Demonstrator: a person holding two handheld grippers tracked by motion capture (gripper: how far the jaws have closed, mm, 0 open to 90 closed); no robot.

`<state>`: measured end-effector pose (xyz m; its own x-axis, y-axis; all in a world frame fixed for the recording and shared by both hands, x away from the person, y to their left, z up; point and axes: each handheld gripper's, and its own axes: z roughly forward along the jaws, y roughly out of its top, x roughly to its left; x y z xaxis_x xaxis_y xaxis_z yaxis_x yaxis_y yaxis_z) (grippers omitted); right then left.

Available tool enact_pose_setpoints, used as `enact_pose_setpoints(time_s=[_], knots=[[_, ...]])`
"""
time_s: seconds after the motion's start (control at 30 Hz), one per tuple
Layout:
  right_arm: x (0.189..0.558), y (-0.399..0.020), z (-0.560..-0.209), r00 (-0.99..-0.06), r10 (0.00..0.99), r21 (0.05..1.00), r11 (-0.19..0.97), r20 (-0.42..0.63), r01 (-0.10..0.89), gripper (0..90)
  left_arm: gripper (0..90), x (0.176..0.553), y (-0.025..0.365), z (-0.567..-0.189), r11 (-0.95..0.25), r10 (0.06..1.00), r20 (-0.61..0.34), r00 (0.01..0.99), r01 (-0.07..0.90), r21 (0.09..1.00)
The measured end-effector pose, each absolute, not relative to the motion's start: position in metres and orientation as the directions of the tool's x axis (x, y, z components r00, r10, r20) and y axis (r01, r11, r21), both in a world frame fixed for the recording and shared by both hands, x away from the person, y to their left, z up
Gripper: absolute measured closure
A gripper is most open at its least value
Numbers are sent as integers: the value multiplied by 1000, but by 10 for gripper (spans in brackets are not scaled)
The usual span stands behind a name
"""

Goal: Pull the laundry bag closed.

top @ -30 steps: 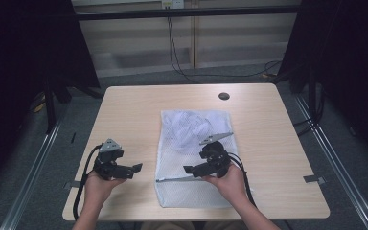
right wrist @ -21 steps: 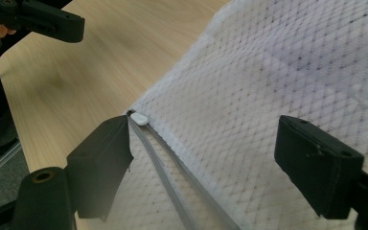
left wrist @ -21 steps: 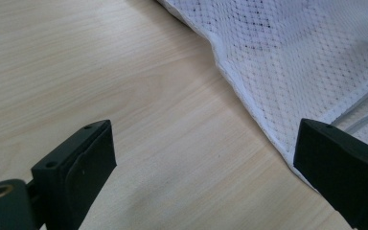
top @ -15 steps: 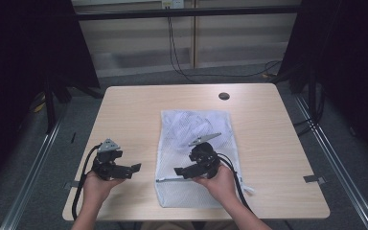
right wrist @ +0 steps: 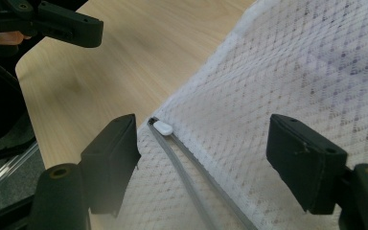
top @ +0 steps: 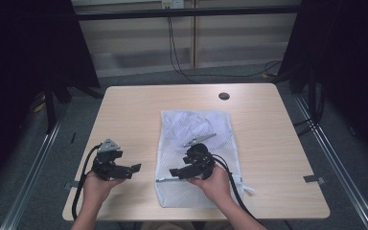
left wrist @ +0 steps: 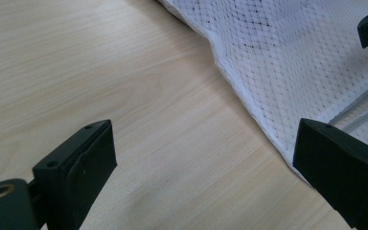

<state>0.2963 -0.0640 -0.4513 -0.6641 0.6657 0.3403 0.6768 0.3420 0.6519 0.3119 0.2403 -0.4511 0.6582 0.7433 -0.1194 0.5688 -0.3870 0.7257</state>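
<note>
On the table lies a white mesh bag, contents unclear; right claw closing, gripping nothing; left claw released.

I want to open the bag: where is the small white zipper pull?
In the right gripper view, the small white zipper pull sits at the white mesh bag's edge.

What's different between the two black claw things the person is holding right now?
The left hand-held gripper hangs over bare wood of the table, beside the white mesh bag; the right hand-held gripper sits over the bag, by its zipper pull. The left jaws stand wide with nothing between them; the right jaws have just been closing, straddling the zipper without pressing it. Both are black, two-jawed, and point toward the bag's left edge.
</note>
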Motion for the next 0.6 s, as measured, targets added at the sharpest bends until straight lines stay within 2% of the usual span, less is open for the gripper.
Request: enact_pose_setpoints(time_s=[0.23,0.6], knots=[[298,-61,-453,-656,664,641,336,359,690,301,74,312,241,-451,-391,742,-119,660,570,722],[299,-52,-457,-656,643,627,334,394,704,398,76,312,242,-450,-388,745,-120,657,572,723]])
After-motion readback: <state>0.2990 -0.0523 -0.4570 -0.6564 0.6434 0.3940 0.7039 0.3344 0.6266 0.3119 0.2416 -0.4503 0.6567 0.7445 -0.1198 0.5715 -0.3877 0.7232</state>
